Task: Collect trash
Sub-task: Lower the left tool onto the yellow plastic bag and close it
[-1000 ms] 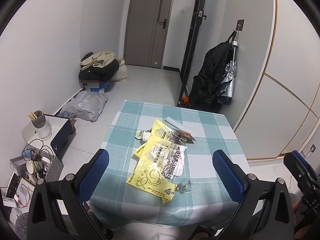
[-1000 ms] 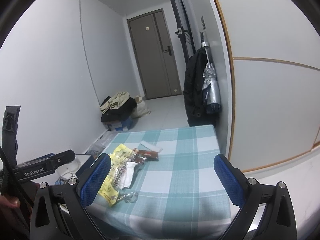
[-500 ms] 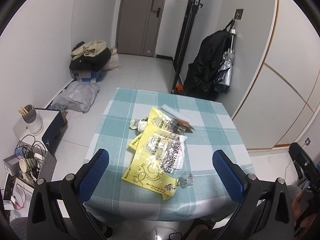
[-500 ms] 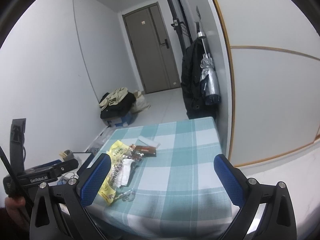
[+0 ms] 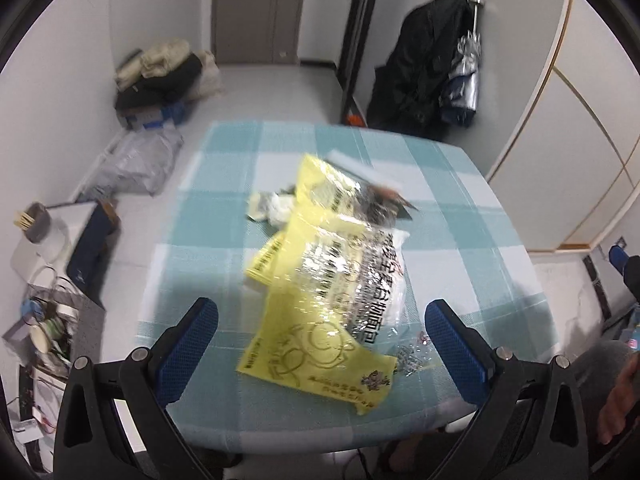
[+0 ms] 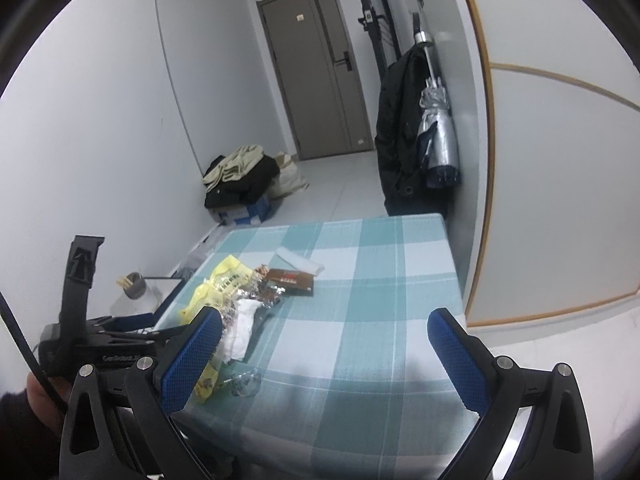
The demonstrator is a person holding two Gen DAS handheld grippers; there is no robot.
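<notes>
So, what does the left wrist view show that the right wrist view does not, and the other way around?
Only the left wrist view shows the grey bag on the floor and the whole lower end of the big yellow wrapper. Only the right wrist view shows the brown packet clearly, plus the left tongs from the side. Both show the checked table, the wrapper pile, the door and the black coat.

yellow bag (image 5: 320, 304): crinkled, clear-fronted, flat near counter's (image 5: 224, 168) front edge | tissue (image 5: 280, 208): crumpled, white, behind bag | brown wrapper (image 6: 290, 279): flat, mid-counter | white roll (image 6: 300, 262): lying just behind wrapper | clear scrap (image 6: 244, 384): at front edge
</notes>
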